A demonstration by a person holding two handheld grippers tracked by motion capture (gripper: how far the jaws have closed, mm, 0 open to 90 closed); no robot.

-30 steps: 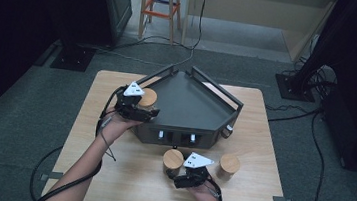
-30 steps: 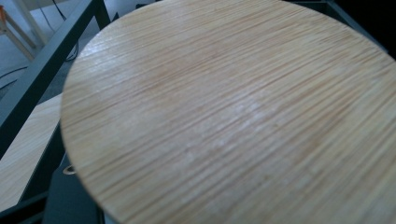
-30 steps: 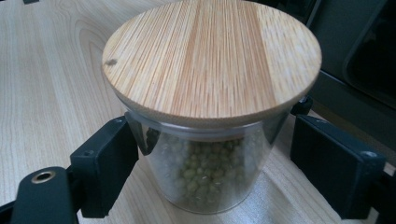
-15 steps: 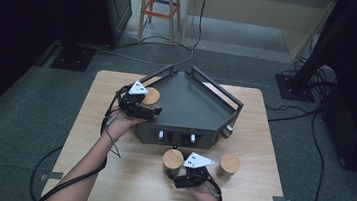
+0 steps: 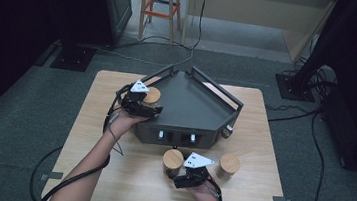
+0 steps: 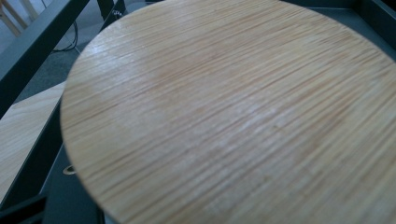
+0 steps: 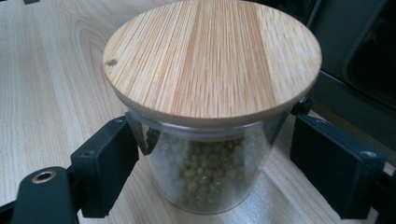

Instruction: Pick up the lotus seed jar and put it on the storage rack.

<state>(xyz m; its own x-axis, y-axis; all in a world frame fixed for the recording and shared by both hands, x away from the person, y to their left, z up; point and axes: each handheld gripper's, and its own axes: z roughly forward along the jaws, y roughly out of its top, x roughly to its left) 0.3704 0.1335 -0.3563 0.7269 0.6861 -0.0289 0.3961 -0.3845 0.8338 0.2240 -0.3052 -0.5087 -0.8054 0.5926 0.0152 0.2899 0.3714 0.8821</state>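
My left gripper [image 5: 148, 106] is shut on a glass jar with a round wooden lid [image 5: 152, 95], held over the left corner of the dark five-sided tray [image 5: 201, 108]. In the left gripper view that lid [image 6: 224, 116] is very close, with the tray's rail [image 6: 37, 32] behind it. A second jar [image 5: 172, 160] stands on the table in front of the tray. It holds green beans [image 7: 201, 172] under a wooden lid [image 7: 210, 56]. My right gripper [image 7: 210, 158] is open, one jaw on each side of its glass, with a gap at the right jaw.
A third wooden-lidded jar [image 5: 229, 166] stands on the wooden table [image 5: 108, 173] to the right of my right gripper [image 5: 178, 177]. The tray has raised rails and a front panel with small knobs [image 5: 176, 136]. Cables trail off the table's near edge.
My left gripper has carried its jar to the right and slightly down, from the tray's left edge to over its corner. The right gripper and its jar have stayed still.
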